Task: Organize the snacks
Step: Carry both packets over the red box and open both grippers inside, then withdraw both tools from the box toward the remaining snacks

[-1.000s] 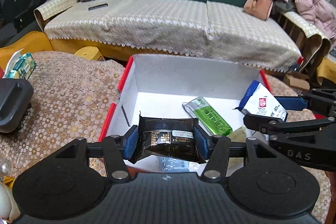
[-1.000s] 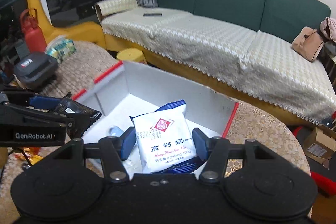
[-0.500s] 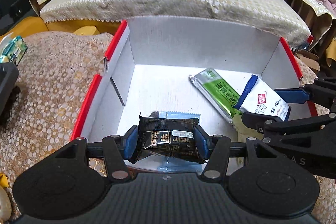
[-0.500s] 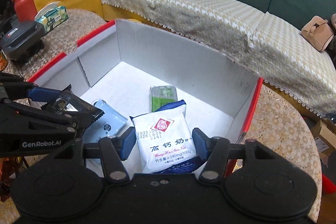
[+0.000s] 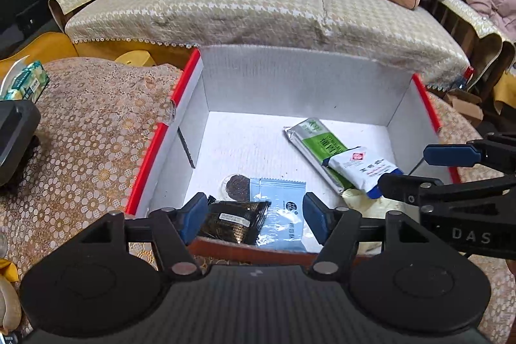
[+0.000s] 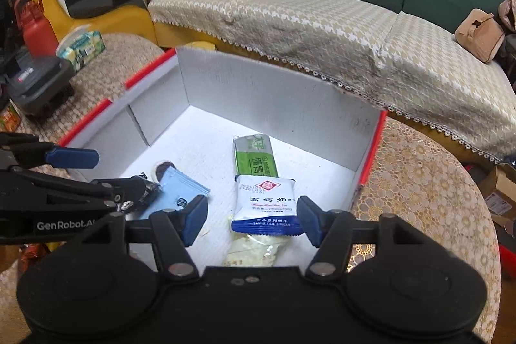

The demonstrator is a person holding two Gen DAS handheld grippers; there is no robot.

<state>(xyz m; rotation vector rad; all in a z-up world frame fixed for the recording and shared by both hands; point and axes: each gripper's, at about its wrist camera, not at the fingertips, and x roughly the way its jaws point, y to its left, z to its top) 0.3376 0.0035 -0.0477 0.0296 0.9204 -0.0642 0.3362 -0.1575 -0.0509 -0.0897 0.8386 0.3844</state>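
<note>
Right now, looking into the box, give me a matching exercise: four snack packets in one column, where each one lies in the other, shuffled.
Things:
1. black packet
2. white milk packet
3. green bar
4. light blue packet

Places:
A. farthest back on the box floor
B. partly under the black one
C. between the open left gripper fingers
D. overlapping the green bar's near end

Pairs: 1-C, 2-D, 3-A, 4-B

Two fisheye wrist views, each looking forward along its own fingers and down into the white box (image 5: 290,79) with red edges, from close above its near side. Left view from the box's left half, right view (image 6: 274,105) from its right half. Shared by both: box floor, green packet (image 5: 317,142) (image 6: 256,155), sofa (image 5: 258,8) (image 6: 322,31) behind, and the other tool at the frame edge.
</note>
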